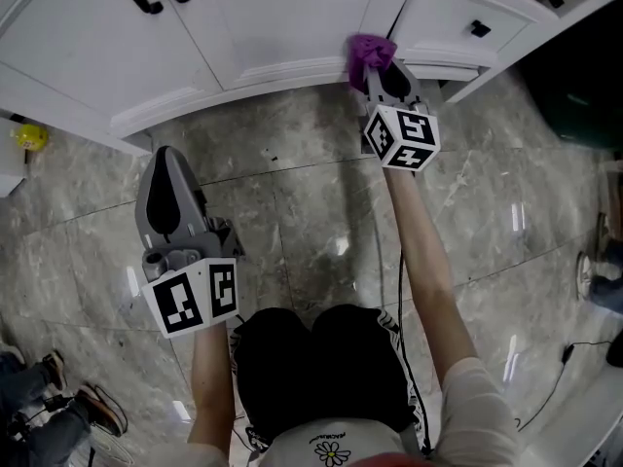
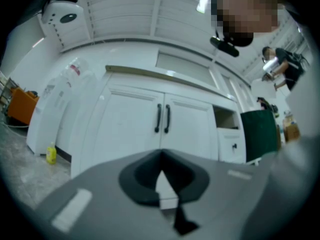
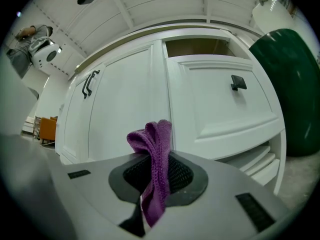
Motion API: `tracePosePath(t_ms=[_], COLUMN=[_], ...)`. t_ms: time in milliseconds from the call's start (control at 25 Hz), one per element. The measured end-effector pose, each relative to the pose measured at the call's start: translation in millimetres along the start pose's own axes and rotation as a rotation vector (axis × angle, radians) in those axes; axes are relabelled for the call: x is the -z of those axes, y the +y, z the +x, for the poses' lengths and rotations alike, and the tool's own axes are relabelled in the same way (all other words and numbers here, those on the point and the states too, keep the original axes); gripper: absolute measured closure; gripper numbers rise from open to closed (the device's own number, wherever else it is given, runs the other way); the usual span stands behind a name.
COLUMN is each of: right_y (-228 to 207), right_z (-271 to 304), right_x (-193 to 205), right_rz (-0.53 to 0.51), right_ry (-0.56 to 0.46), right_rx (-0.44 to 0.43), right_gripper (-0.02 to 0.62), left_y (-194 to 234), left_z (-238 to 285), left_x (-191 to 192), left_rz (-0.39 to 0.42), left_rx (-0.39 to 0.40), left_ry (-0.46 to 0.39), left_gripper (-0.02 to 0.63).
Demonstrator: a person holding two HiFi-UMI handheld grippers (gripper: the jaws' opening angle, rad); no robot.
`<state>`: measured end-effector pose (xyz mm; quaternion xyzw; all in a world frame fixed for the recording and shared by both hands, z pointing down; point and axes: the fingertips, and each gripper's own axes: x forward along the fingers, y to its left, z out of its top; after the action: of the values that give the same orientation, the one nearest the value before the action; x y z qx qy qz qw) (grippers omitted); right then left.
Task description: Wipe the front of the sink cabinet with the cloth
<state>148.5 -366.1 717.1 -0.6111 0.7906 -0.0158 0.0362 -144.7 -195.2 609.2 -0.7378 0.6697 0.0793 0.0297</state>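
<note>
A purple cloth (image 1: pixel 368 53) is pinched in my right gripper (image 1: pixel 382 70), which is shut on it. The cloth's bunched end (image 3: pixel 152 149) sits close against the base of the white sink cabinet (image 1: pixel 243 17), near the seam between a door panel and the drawer unit; contact cannot be told. My left gripper (image 1: pixel 167 178) hangs over the marble floor, back from the cabinet, jaws shut with nothing between them (image 2: pixel 161 171). The cabinet's double doors with black handles (image 2: pixel 162 118) show ahead in the left gripper view.
A drawer front with a black knob (image 3: pixel 238 82) is right of the cloth, an open slot above it. A dark green bin (image 3: pixel 290 89) stands far right. A small yellow bottle (image 1: pixel 29 136) sits at the cabinet's left. Someone's shoes (image 1: pixel 92 407) are lower left.
</note>
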Motion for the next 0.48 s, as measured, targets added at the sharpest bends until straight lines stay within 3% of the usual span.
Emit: tracePosePath(t_ms=[320,480], right_y=[1,34], right_z=[0,-6], right_x=[0,-19], right_rz=[0.041,-0.057], right_ry=[0.006,-0.019], right_rx=[0.029,-0.032], right_gripper=[0.543,0.545], left_y=[6,7], left_z=[0,6], left_x=[-1,2], left_rz=[-0.003,0.010], left_rx=[-0.008,-0.006], left_ry=[-0.002,0.002], left_gripper=[0.601,0.601])
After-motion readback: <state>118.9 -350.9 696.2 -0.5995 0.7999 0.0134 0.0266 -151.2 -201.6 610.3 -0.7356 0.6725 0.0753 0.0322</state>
